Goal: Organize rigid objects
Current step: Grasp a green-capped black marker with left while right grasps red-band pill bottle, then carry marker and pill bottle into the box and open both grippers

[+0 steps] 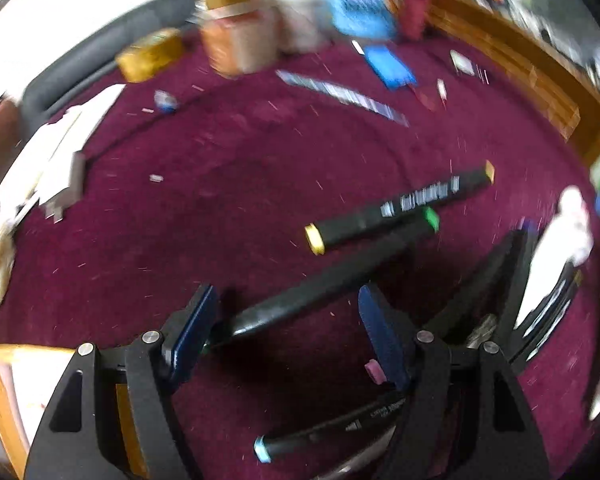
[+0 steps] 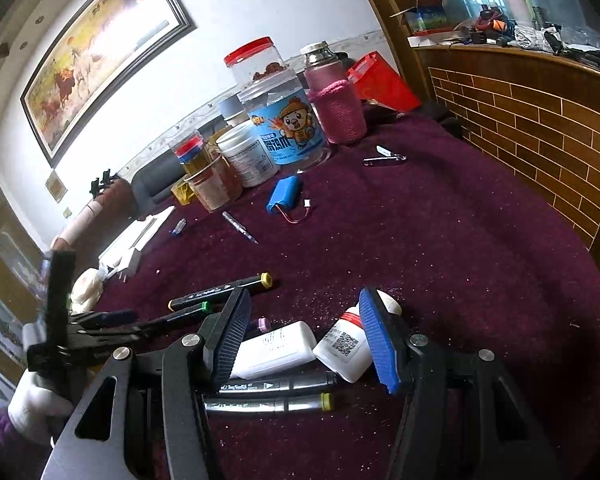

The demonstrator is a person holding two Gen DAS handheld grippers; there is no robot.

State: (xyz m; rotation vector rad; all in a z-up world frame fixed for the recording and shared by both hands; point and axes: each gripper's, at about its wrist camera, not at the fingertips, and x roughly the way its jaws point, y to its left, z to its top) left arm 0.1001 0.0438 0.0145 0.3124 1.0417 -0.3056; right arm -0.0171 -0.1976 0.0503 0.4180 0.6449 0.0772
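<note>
Left gripper (image 1: pixel 286 326) open, straddling the green marker's (image 1: pixel 332 276) near end without gripping it; yellow marker (image 1: pixel 400 208) just beyond. Right gripper (image 2: pixel 306 334) half open, empty, over two bottles (image 2: pixel 276 348) and two markers (image 2: pixel 268 394) gathered on the surface (image 2: pixel 440 232). Sorting partly done; two markers remain apart.

The left tongs (image 1: pixel 286 312), black-framed with dark blue pads, are seen pointed steeply downward with the jaws spread wide and nothing pressed between the pads. The right tongs (image 2: pixel 304 334), black-framed with brighter blue ribbed pads, are held at a shallower downward slant, the jaws parted about halfway and no pad seen pressing on anything. In the right wrist view the left tongs are carried by a white-gloved hand (image 2: pixel 36 400) at the left edge.
</note>
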